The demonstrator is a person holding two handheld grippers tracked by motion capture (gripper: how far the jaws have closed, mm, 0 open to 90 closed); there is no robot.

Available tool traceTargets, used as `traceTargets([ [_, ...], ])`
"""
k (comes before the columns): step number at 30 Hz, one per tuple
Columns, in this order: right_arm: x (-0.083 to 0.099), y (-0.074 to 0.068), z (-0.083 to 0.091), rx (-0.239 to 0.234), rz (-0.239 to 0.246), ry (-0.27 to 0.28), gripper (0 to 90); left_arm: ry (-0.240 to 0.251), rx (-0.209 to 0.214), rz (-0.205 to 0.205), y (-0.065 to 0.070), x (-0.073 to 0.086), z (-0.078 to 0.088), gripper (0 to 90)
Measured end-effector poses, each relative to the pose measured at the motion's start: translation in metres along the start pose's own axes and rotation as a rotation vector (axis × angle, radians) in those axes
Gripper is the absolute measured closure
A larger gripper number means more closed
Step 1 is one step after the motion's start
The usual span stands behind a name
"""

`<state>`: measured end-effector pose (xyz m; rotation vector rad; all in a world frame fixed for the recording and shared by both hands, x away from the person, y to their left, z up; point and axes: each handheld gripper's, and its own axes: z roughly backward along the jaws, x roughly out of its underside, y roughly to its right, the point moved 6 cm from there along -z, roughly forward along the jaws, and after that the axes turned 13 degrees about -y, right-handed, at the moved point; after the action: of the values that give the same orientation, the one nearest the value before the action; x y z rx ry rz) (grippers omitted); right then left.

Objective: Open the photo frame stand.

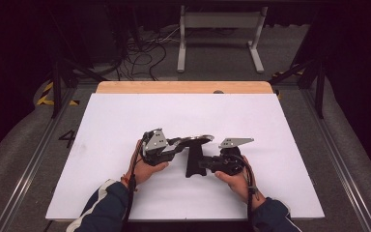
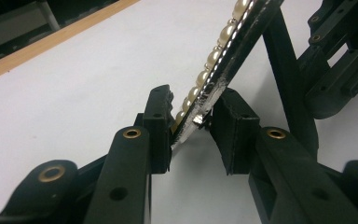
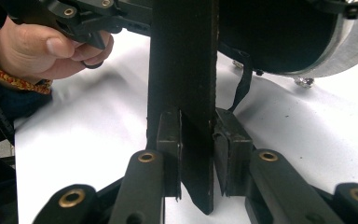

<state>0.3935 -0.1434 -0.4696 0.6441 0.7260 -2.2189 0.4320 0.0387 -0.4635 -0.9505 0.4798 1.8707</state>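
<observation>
Near the middle of the desk there is one pearl-rimmed frame with one black stand leg, two tongs, a left and a right, and two hands.

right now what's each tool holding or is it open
left tool: closed on the pearl-trimmed mirror's rim
right tool: closed on the mirror's black prop leg

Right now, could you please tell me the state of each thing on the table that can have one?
Pearl-edged frame: tilted, its rim clamped by the left gripper.
Black prop leg: swung out from the frame's back, pinched by the right gripper.
Left gripper: fingers shut on the frame's rim.
Right gripper: fingers shut on the leg.
</observation>
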Motion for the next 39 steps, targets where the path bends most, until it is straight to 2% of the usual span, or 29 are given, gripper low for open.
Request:
traceTargets([
  [5,0.001,0.000,0.004,0.008,0.002,0.011,74.1,-0.002,0.004,0.010,0.000,0.000,0.003,66.4],
  [9,0.000,-0.002,0.010,0.050,0.047,0.016,71.5,0.002,0.003,-0.001,0.001,0.002,0.011,64.2],
  [15,-0.002,-0.005,0.018,0.094,0.086,0.033,71.6,0.003,-0.014,0.007,-0.003,0.008,0.026,54.5],
  [18,-0.003,-0.007,0.022,0.113,0.105,0.041,72.7,-0.001,-0.018,0.018,-0.005,0.015,0.036,51.9],
  [24,-0.005,-0.010,0.022,0.140,0.131,0.041,73.0,-0.029,-0.058,0.026,-0.005,0.031,0.049,42.7],
  [30,-0.011,-0.015,0.026,0.163,0.145,0.064,73.7,-0.045,-0.078,-0.009,0.003,0.040,0.057,37.8],
  [35,-0.011,-0.018,0.026,0.172,0.150,0.070,74.9,-0.068,-0.079,-0.008,0.008,0.055,0.065,34.9],
  [37,-0.011,-0.020,0.027,0.176,0.152,0.078,75.1,-0.090,-0.091,-0.015,0.008,0.063,0.068,33.9],
  [39,-0.012,-0.022,0.028,0.179,0.153,0.087,75.7,-0.095,-0.093,-0.002,0.007,0.069,0.072,32.4],
])
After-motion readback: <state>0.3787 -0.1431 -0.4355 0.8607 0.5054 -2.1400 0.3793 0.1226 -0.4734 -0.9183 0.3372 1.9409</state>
